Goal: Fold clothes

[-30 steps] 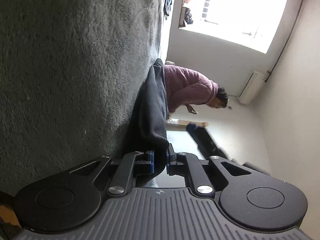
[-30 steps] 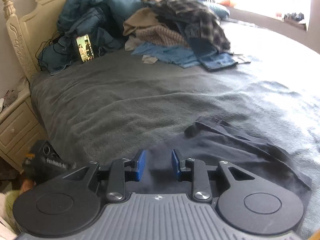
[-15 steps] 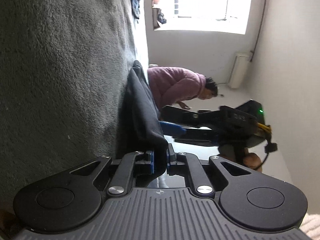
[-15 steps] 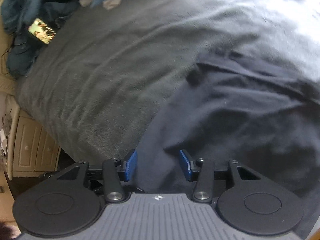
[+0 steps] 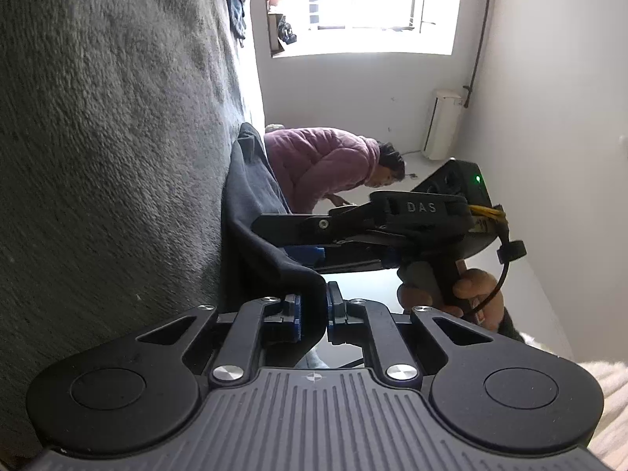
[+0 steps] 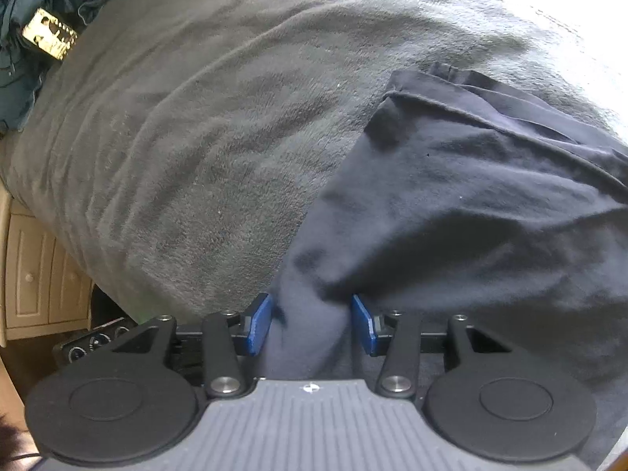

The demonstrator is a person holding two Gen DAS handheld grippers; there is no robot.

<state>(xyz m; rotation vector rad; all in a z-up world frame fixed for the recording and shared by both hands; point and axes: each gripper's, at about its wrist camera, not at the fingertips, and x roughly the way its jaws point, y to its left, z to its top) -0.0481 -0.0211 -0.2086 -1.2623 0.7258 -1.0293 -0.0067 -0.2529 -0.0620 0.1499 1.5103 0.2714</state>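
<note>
**With one corner pinched and the other only straddled: cloth runs right of my right fingers**

While my left gripper (image 5: 313, 316) is clamped on a corner of the dark garment (image 6: 471, 204), the blue pads nearly together with cloth bunched between them, my right gripper (image 6: 312, 324) has its fingers (image 6: 261, 324) well apart, straddling a raised ridge of the same garment at its near edge. No pinch there; the pads stand just clear of the fabric on both sides.

Key relation: from my right fingers the bulk of the garment spreads ahead and off to the right, across the grey blanket (image 6: 188, 149) on the bed. Its hemmed far edge sits ahead-right, running roughly crosswise. To the left of those fingers, bare blanket only.

In the left view the right gripper (image 5: 314, 253) shows just ahead of my left fingers, both on the same near edge, close together. Garment edge (image 5: 251, 204) runs straight ahead from the left pinch, along the bed edge.

Judgement: the right side is the one placed to close on the ridge; whether this is a grab starting or a release ending, I can't tell from this.

Clothes pile (image 6: 47, 8) sits far ahead-left, well apart.
</note>
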